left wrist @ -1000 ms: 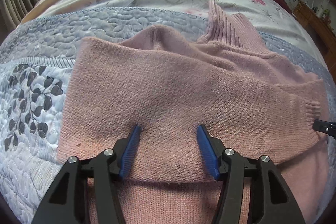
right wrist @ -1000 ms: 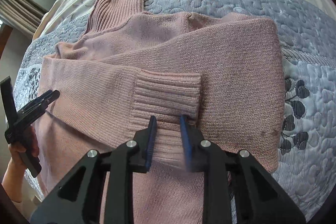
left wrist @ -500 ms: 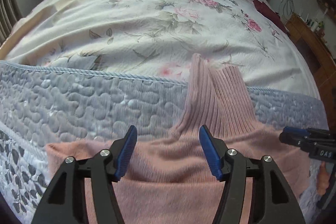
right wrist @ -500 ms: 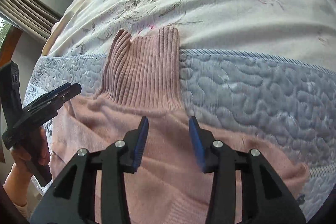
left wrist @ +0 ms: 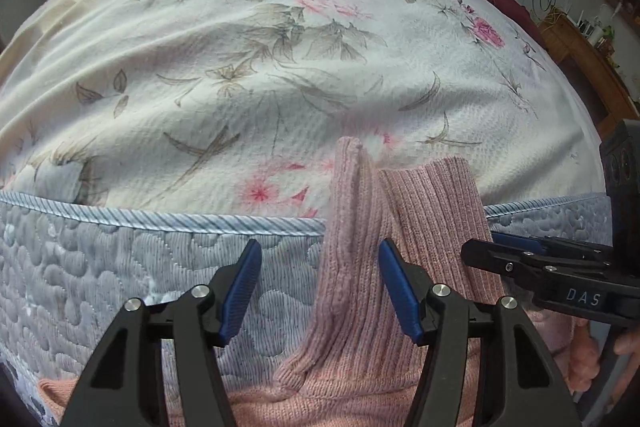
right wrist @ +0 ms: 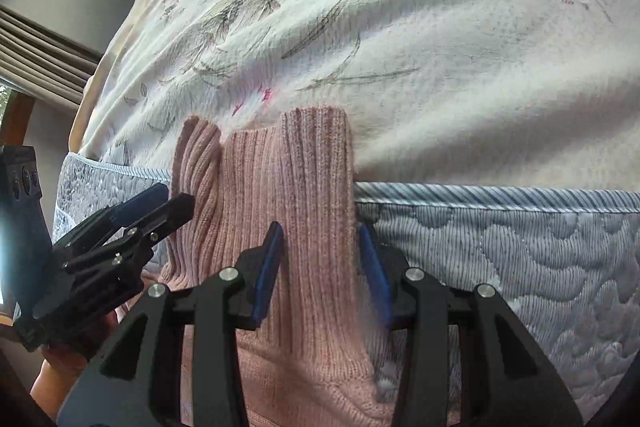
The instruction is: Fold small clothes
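Pink sweater (left wrist: pixel 360 379) on the bed (left wrist: pixel 248 75), its ribbed collar (right wrist: pixel 280 187) pointing away across the grey quilted band (left wrist: pixel 100 267) onto the floral cover. Left claw (left wrist: pixel 320 291) spread wide, straddling the collar's left fold without pinching. Right claw (right wrist: pixel 320 267) also spread, blue fingers (right wrist: pixel 268 267) flanking the collar's right half.

Floral bedspread (left wrist: pixel 260 75), wooden dresser (left wrist: pixel 580 55), curtained window (right wrist: pixel 44 59).
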`<state>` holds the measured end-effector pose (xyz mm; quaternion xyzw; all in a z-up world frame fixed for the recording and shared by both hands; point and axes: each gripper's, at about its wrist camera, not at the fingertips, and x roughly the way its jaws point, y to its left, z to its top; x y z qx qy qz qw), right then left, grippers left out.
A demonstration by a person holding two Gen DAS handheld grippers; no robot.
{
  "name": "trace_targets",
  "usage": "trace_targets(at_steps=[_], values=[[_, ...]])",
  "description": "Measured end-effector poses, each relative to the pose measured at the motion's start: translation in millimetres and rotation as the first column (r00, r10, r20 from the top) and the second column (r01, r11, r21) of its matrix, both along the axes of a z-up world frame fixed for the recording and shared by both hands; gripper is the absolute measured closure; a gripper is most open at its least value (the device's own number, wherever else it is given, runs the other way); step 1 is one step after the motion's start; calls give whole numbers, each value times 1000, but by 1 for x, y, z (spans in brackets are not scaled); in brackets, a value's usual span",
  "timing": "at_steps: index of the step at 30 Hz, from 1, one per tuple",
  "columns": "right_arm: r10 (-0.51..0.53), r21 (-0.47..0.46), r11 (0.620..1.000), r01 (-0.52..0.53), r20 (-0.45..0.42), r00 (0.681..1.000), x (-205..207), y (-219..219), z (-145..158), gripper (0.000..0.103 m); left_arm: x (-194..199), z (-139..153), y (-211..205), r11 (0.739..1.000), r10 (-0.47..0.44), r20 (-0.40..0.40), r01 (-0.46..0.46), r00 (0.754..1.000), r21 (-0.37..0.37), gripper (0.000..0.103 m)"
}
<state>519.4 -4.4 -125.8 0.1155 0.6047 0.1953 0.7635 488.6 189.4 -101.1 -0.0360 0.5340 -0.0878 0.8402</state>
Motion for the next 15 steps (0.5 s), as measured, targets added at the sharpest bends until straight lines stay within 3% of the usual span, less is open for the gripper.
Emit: trace_targets(at_steps=[2,3,5,12,15], values=[[0,21,1000,0,12,1000,0,-1,3,95,1,1,-6,1000,-9,8,9,1000,15,76],[-6,46,999,5,20,1000,-1,-3,6,95,1,3,-8,1000,-12,14,12,1000,19,90],[1,74,997,-6,66,998,-9,-5,16,96,-3,10,-10,999,-23,46,22,999,28,93],[49,136,988,-75,188,981,-54,-12,63,96,-44,45,6,996,-28,156,40,987,-78,95],[86,122,986,-117,235,968,-77,-12,83,96,-70,63,17,993,-21,206,45,978,-111,95]])
